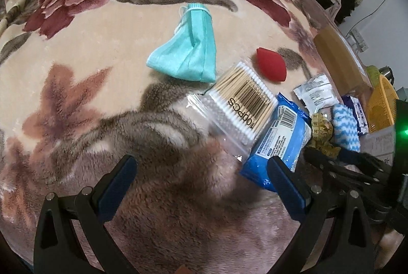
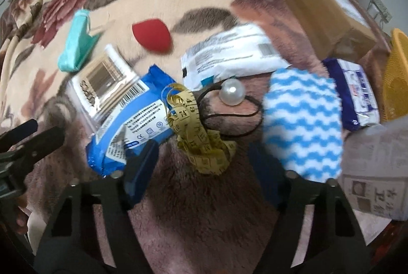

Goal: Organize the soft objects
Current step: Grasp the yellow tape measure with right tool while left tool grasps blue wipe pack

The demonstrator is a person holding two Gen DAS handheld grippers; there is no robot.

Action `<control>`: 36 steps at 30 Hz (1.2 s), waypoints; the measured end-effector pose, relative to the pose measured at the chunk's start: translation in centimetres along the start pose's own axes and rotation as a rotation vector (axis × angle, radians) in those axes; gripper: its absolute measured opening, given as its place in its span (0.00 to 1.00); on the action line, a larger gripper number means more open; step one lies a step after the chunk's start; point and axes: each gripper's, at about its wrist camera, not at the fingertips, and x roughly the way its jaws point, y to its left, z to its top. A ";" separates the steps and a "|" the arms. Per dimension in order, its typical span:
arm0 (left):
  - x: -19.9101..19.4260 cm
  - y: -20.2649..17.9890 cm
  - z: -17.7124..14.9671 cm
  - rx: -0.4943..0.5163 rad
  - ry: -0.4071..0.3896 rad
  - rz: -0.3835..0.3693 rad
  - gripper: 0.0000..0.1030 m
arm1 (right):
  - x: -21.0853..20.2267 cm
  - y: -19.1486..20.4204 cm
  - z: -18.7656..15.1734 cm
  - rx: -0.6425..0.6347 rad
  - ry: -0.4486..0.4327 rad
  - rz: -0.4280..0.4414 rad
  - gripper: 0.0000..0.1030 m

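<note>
**Op:** OK, R gripper (image 2: 204, 161) is nose-down over the yellow tape measure (image 2: 201, 141). Jaws approx a third open, one each side of the bundle. Pads not pressing on it yet, far as I can see.

**Obs:** So which step is this?

**Op:** Pick-up of the tape, I reckon. Sorting has barely begun; everything's loose on the floral blanket (image 1: 76, 64). Next I need to close on the thick part of the bundle, then lift straight up.

**Obs:** Snags?

**Op:** Black hair tie w/ the pearl (image 2: 232, 95): its loop runs right up against the tape and could come along. Blue wipes pack (image 2: 137, 115) sits at my near finger, and the blue-white zigzag cloth (image 2: 303, 126) crowds the far one, hiding most of it.

**Obs:** L side?

**Op:** L gripper (image 1: 201, 166) has jaws wide w/ nothing in them, only blanket pile between. One tip overlaps the wipes pack corner. It's close beside the R rig, so I mind a clash.

**Obs:** Further out?

**Op:** Cotton swab bag (image 1: 242, 95) partly under the wipes, then red sponge (image 1: 271, 64), teal face mask (image 1: 186, 49), white packet (image 2: 229, 54). Purple tissue pack (image 2: 357, 92) lies near the orange basket (image 2: 397, 75), probably the drop spot, tho I can't confirm.
</note>
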 end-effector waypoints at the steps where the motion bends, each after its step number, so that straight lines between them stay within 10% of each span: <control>1: 0.0 -0.1 0.0 0.001 0.001 -0.006 0.99 | 0.3 0.0 0.0 -0.002 0.009 0.010 0.41; 17: 3.0 -8.7 0.4 0.229 0.060 -0.044 0.84 | -4.8 -5.2 -3.5 0.184 -0.100 0.131 0.35; 23: 5.3 -11.1 0.3 0.300 0.109 -0.036 0.50 | -5.0 -5.7 -3.2 0.181 -0.109 0.124 0.35; 33: 8.1 -12.2 1.1 0.284 0.163 -0.039 0.70 | -4.2 -5.5 -3.5 0.175 -0.086 0.147 0.36; 36: 7.8 -12.2 1.0 0.287 0.151 -0.046 0.50 | -4.2 -5.5 -3.5 0.181 -0.083 0.147 0.36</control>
